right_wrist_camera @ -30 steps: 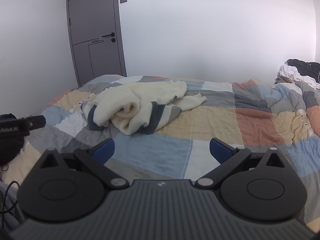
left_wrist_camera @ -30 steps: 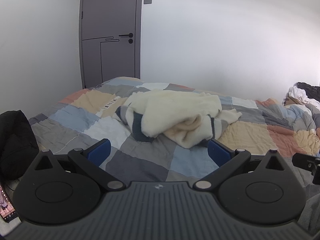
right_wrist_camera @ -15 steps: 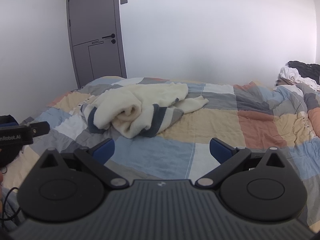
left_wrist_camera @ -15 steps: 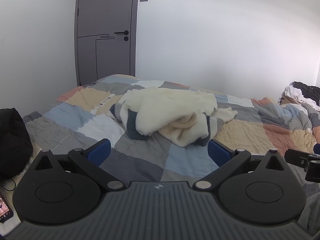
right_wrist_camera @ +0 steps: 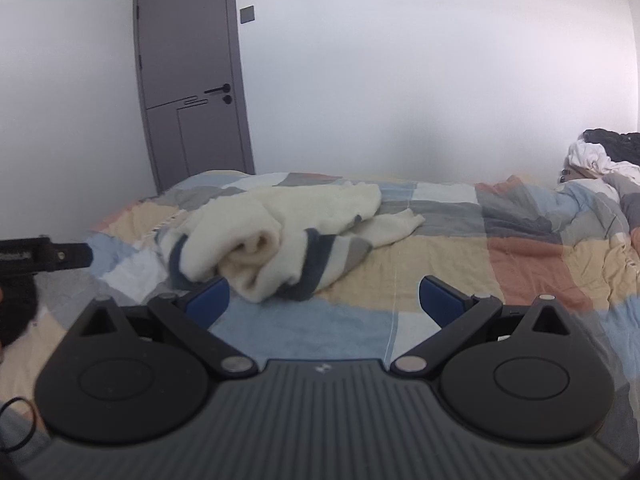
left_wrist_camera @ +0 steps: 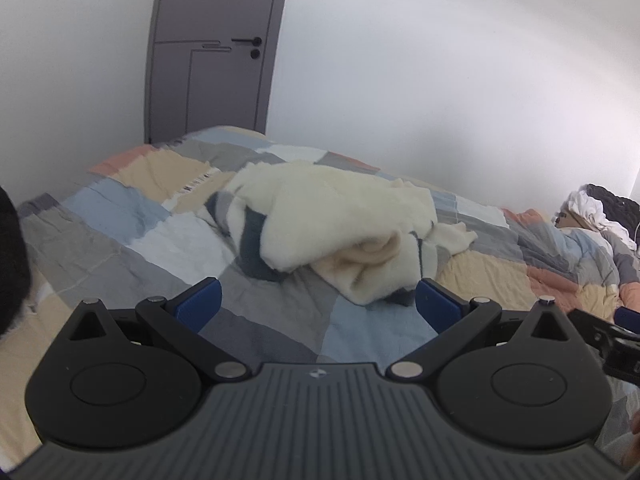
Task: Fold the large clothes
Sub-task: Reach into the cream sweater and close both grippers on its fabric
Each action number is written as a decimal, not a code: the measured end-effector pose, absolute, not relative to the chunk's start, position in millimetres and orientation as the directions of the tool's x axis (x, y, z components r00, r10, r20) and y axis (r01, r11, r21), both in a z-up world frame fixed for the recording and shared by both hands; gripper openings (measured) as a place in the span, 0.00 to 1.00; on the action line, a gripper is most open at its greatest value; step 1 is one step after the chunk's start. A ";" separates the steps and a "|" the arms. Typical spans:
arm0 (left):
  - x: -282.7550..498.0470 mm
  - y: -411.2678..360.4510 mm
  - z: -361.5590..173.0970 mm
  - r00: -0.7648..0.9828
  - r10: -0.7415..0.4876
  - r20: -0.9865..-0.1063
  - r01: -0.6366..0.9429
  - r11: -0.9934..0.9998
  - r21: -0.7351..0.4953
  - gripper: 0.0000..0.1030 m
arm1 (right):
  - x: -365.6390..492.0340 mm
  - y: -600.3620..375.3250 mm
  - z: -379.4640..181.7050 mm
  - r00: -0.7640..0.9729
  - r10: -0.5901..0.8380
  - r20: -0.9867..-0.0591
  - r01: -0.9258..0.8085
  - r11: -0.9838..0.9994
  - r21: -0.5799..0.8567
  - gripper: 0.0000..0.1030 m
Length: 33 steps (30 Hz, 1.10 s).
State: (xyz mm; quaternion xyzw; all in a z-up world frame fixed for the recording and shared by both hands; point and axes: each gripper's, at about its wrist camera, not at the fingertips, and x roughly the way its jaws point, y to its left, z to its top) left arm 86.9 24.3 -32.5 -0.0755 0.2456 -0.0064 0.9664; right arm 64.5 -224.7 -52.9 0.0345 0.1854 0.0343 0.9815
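White smooth walls are standing behind a big bed (left_wrist_camera: 120, 248), and a flat grey door (left_wrist_camera: 212, 52) with a black handle is sitting in the far corner. A patchwork quilt (right_wrist_camera: 440, 256) is covering the bed, made of square patches in blue, grey, tan, orange and white, and its cloth is looking a bit wrinkled.

A fluffy cream sweater (left_wrist_camera: 332, 220) with dark blue and grey stripes is lying in a soft, lumpy heap on the quilt, nearer the door end of the bed than the far end. One part is curling into a thick roll facing the near edge, and one floppy sleeve is sticking out flat toward the wall side. In the right wrist view the same sweater (right_wrist_camera: 288, 232) is showing its rolled part and striped hem.

The left claw (left_wrist_camera: 318, 304) is hanging over the near edge of the bed, spread wide and holding nothing. Its blue fingers (left_wrist_camera: 200, 304) are flat and hard, on black arms. The right claw (right_wrist_camera: 324, 304) is also spread wide and holding nothing, just in front of the heap.

A messy pile of white and black clothes (right_wrist_camera: 600, 152) is sitting at the far end of the bed.
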 end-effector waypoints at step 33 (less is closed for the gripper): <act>374.0 141.9 -252.2 0.831 -0.462 -0.310 -0.082 0.450 -0.889 0.51 | 322.4 -182.4 -182.9 0.806 0.312 -0.503 -0.183 0.940 0.290 0.63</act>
